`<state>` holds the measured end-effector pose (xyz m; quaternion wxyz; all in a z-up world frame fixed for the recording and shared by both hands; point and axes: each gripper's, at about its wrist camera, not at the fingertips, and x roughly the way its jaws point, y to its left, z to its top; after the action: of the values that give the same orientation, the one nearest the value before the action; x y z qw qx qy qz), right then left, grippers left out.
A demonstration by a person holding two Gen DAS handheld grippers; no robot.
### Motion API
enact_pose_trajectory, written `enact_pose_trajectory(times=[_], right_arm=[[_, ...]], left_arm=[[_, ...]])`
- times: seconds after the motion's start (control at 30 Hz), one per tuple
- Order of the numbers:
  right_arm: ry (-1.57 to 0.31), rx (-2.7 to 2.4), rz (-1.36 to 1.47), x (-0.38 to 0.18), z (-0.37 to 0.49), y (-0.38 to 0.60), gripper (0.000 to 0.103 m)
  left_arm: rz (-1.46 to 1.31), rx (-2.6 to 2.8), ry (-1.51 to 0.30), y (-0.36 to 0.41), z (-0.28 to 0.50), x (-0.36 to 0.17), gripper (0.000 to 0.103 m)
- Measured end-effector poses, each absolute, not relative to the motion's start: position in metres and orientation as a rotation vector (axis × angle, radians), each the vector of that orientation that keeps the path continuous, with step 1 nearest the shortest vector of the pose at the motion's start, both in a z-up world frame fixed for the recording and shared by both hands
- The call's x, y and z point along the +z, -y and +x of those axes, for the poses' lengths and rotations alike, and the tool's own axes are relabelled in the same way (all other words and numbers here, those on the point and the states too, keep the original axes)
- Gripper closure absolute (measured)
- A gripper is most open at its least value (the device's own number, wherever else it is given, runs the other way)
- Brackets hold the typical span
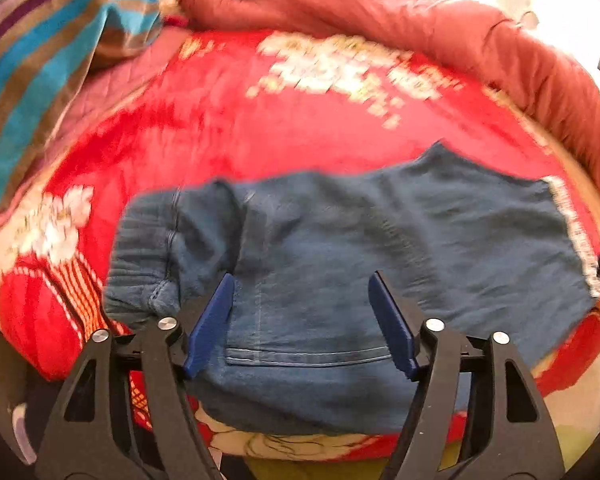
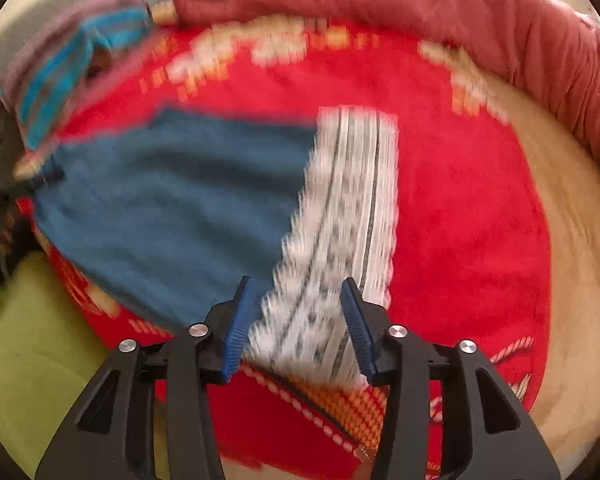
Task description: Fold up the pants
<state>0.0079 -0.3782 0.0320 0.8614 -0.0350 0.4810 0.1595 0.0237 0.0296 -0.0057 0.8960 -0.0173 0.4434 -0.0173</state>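
Blue denim pants (image 1: pixel 340 240) lie flat on a red patterned blanket (image 1: pixel 220 128). Their gathered waistband (image 1: pixel 140 256) is at the left, and a white patterned cuff (image 1: pixel 576 232) is at the right. My left gripper (image 1: pixel 302 292) is open and hovers over the waist end, above a pocket seam. In the right wrist view the pants (image 2: pixel 172 208) spread to the left and the white cuff (image 2: pixel 340 220) lies in front. My right gripper (image 2: pixel 296 292) is open, its jaws either side of the cuff's near edge. Both views are motion-blurred.
A rust-red quilt (image 1: pixel 380 12) is bunched along the far side of the bed. A striped blue and brown cloth (image 1: pixel 48 72) lies at the far left. A yellow-green surface (image 2: pixel 32 340) shows below the bed edge at the left.
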Motion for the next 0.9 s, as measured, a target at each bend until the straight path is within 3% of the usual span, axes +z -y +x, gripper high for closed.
enact_pose_trajectory(times=[0.1,0.27,0.7,0.73,0.8,0.83,0.9], right_arm=[[-0.896,0.327,-0.018,0.058,0.024,0.391,0.053],[-0.924,0.323,0.073,0.052,0.085,0.406,0.053],[-1.060,0.398,0.229,-0.018,0.164,0.422,0.053],[-1.061,0.401,0.237,-0.021,0.163,0.424,0.058],[-1.041,0.413,0.238,-0.023,0.160,0.424,0.072],[-1.030,0.429,0.248,-0.021,0.157,0.424,0.079],[-0.986,0.458,0.244,-0.010,0.150,0.424,0.081]], left_arm=[[-0.005,-0.072,-0.870,-0.013,0.031,0.016,0.039],[0.020,-0.195,-0.870,0.026,0.076,0.035,0.039],[-0.153,-0.376,-1.085,0.067,0.185,-0.039,0.039],[-0.148,-0.390,-1.083,0.071,0.184,-0.044,0.041],[-0.074,-0.382,-1.075,0.081,0.180,-0.046,0.077],[-0.083,-0.406,-1.077,0.083,0.180,-0.045,0.100],[-0.061,-0.400,-1.058,0.086,0.179,-0.036,0.100]])
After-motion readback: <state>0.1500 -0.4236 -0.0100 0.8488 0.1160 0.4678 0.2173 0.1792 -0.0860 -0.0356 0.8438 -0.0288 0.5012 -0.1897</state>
